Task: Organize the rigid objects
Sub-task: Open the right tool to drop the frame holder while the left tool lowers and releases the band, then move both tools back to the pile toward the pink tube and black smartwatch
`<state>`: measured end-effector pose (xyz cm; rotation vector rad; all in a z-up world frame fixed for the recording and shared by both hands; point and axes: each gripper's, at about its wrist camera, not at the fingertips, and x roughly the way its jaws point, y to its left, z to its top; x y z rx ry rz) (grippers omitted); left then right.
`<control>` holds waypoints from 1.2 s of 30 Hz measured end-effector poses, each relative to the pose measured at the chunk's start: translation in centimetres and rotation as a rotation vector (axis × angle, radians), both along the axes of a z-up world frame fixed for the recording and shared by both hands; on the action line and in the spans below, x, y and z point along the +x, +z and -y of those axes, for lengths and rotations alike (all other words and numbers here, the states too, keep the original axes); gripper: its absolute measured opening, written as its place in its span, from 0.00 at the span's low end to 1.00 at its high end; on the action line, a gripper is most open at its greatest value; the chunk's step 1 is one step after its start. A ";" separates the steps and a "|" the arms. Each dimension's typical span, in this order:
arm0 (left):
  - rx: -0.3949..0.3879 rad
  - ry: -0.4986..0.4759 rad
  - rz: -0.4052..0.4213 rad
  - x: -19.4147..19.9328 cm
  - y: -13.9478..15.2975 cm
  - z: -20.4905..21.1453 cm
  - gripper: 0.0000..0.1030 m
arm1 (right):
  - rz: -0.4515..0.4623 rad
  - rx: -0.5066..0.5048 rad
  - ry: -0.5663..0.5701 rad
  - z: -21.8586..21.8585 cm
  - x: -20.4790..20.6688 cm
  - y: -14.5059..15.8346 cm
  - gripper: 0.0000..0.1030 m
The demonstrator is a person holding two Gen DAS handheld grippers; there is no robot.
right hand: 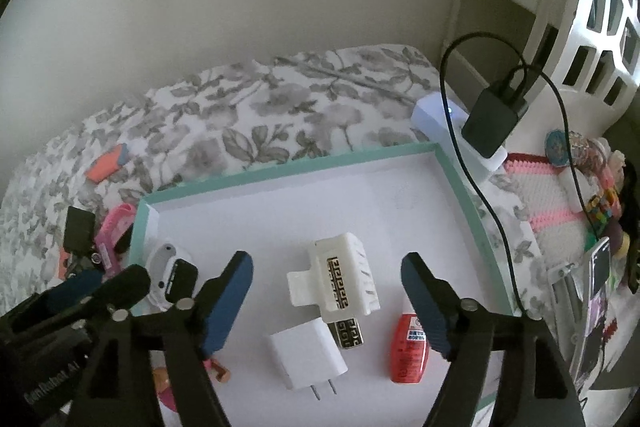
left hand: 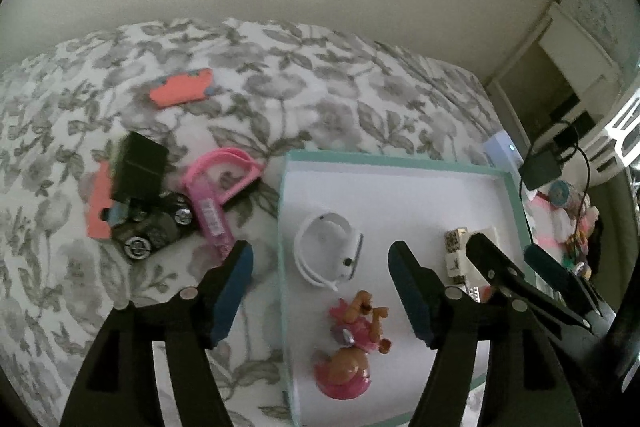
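Observation:
A teal-rimmed white tray (left hand: pixel 400 163) (right hand: pixel 280 171) lies on the floral bedspread. My left gripper (left hand: pixel 320 261) (right hand: pixel 142 273) hangs open over a white watch (left hand: pixel 328 255) (right hand: pixel 160 259) in the tray, its pads clear of it. A pink dog figure (left hand: pixel 352 343) lies nearer. My right gripper (right hand: pixel 326 267) (left hand: pixel 508 251) is open above a white hair clip (right hand: pixel 344 275) with a gold pattern, not touching it. A white charger plug (right hand: pixel 308 355) and a red bottle (right hand: pixel 408 351) lie beside the clip. Left of the tray sit a toy car (left hand: pixel 156 231), a black box (left hand: pixel 138 167), a pink item (left hand: pixel 220 187) and orange pieces (left hand: pixel 182 87).
At the tray's far right corner stands a white power strip (right hand: pixel 436 115) with a black adapter (right hand: pixel 492 123) and its cable trailing along the tray's right edge. A white basket (right hand: pixel 592 27), a pink-and-white knit mat (right hand: pixel 552 195) and a phone (right hand: pixel 596 275) crowd the right side. The wall is behind.

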<state>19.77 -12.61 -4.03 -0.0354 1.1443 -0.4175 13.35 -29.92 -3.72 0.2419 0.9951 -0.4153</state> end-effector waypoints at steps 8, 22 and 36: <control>0.066 0.126 -0.029 1.1 -0.7 -3.3 0.71 | -0.010 0.001 0.001 -0.2 0.2 -0.3 0.85; 0.204 0.384 -0.041 2.2 -2.4 -9.9 0.92 | -0.014 -0.013 0.057 -2.1 0.9 -1.0 1.00; 0.221 0.536 0.052 2.2 0.4 -15.6 1.00 | 0.083 0.110 0.207 -7.2 2.4 0.7 1.00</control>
